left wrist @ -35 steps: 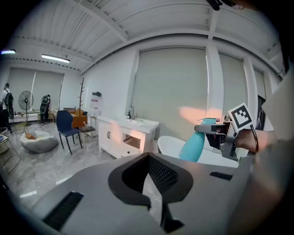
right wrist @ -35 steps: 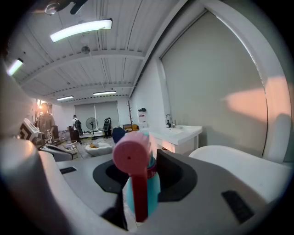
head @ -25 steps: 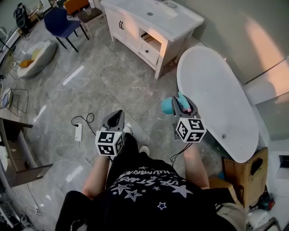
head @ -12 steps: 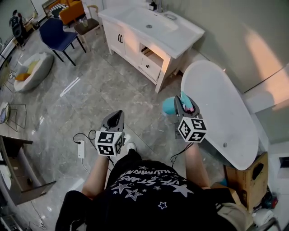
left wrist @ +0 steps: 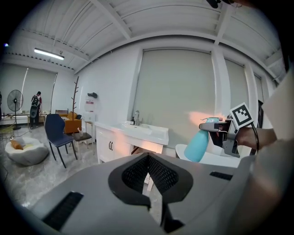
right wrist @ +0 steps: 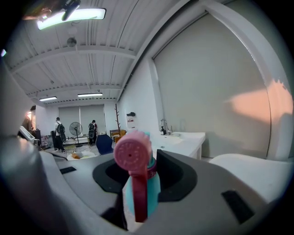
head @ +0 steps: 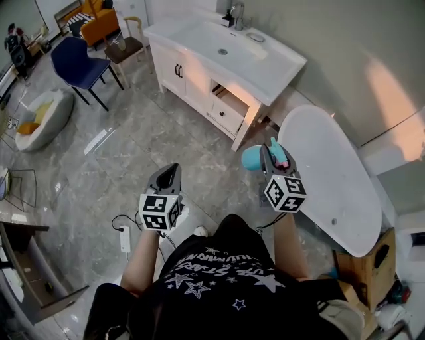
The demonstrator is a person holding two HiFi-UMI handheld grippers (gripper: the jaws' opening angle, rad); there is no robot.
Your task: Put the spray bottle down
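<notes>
**While the bottle is carried, a place to set it down is needed**

Since the spray bottle (head: 252,158) is clamped in the right gripper (head: 271,150), the coming move is judged to belong to that hand alone. The jaws are seen about half closed on the bottle's neck, with the pink nozzle turned back toward the gripper's camera and the pink trigger hanging below it. From the left gripper view the teal body is shown hanging below the jaws and leaning away from upright, its base swung toward the person's left. Its long axis would probably have to be brought upright before release, or a tip-over could be expected.

The left gripper (head: 173,168) is held level beside it, well apart, with its jaws closed together and nothing between them.

Two surfaces are offered. A white vanity countertop (head: 275,66) lies ahead of both grippers, with a sink basin (head: 219,41) sunk in it and a faucet (head: 237,13) at its back edge. A white oval bathtub (head: 332,172) lies just to the right of the right gripper. An open drawer (head: 228,106) juts from the vanity front and could be struck on a low approach. On the grey tiled floor (head: 133,133) a power strip (head: 125,239) and its cable are seen near the person's feet.
</notes>
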